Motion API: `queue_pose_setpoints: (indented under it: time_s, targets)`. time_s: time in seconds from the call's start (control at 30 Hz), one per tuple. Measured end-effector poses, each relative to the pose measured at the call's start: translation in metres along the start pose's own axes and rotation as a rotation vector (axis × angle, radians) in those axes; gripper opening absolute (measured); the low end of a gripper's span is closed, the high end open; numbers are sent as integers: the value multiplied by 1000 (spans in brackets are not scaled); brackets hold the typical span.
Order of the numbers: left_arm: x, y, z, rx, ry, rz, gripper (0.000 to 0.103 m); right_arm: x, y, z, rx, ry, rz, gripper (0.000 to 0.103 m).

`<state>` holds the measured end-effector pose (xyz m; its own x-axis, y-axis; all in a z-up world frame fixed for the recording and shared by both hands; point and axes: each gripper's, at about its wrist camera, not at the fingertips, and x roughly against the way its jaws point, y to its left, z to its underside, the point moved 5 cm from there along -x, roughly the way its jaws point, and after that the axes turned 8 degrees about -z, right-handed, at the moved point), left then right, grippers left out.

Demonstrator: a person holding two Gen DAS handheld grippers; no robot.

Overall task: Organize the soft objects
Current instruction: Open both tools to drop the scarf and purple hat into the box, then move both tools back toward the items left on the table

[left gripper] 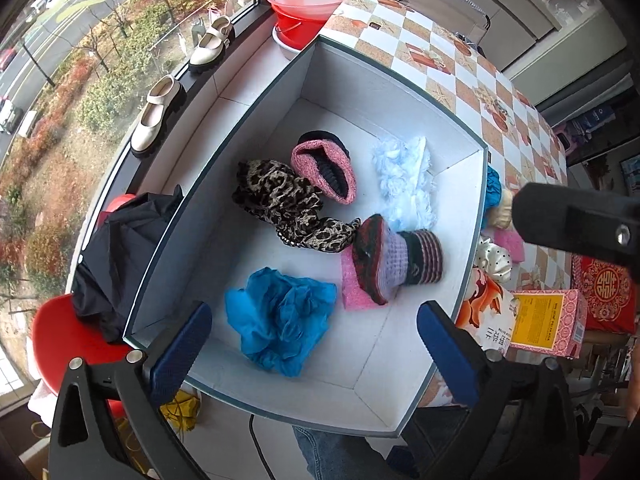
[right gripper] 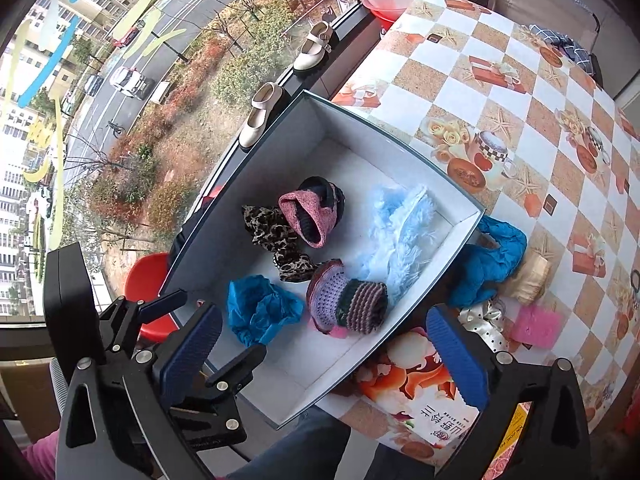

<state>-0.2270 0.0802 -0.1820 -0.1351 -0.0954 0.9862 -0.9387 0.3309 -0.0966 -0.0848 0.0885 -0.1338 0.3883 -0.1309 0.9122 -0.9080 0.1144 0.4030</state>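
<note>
A white box (left gripper: 400, 88) (right gripper: 472, 220) sits on the table edge. In it lie a crumpled blue cloth (left gripper: 280, 320) (right gripper: 260, 308), a leopard scarf (left gripper: 288, 200) (right gripper: 276, 240), a pink knit slipper (left gripper: 324, 168) (right gripper: 308, 212), a pale blue fluffy piece (left gripper: 408, 180) (right gripper: 404, 232), a purple striped knit slipper (left gripper: 400, 260) (right gripper: 348, 300) and a pink sponge (left gripper: 354, 292). My left gripper (left gripper: 316, 356) is open above the box's near end, empty. My right gripper (right gripper: 324, 356) is open above the box's near right wall, empty. Outside the box lie another blue cloth (right gripper: 492, 264), a polka-dot scrunchie (right gripper: 484, 320), a pink sponge (right gripper: 538, 326) and a cream piece (right gripper: 528, 276).
The checkered tablecloth (right gripper: 520, 140) spreads right. A printed carton (right gripper: 420, 412) and a pink box (left gripper: 548, 320) lie at the box's right. Cream shoes (left gripper: 156, 116) stand on the sill. Red basins (left gripper: 312, 4), a black garment (left gripper: 120, 256) and a red chair (left gripper: 68, 328) are left.
</note>
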Motion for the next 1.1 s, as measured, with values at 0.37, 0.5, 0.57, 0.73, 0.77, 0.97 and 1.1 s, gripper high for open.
queue_pose_setpoints:
  time_s: [0.37, 0.5, 0.57, 0.73, 0.77, 0.97, 1.1]
  targets:
    - [32, -31, -21, -64, -18, 57, 103, 76, -64, 20, -222, -61, -85, 103]
    - [36, -63, -28, -138, -22, 72, 103, 105, -117, 40, -319, -71, -25, 103]
    - [36, -81, -31, -177, -21, 74, 103, 114, -144, 49, -364, -77, 14, 103]
    - [33, -119, -32, -244, -1, 85, 103, 115, -199, 63, -415, -33, 67, 103]
    - [32, -126, -32, -253, 4, 86, 103, 111, -207, 64, -410, -12, 78, 103]
    - [22, -156, -27, -276, 46, 86, 103, 72, -241, 54, -308, 98, 81, 103]
    - [12, -169, -24, -268, 82, 62, 103, 34, -245, 37, -189, 160, 69, 103]
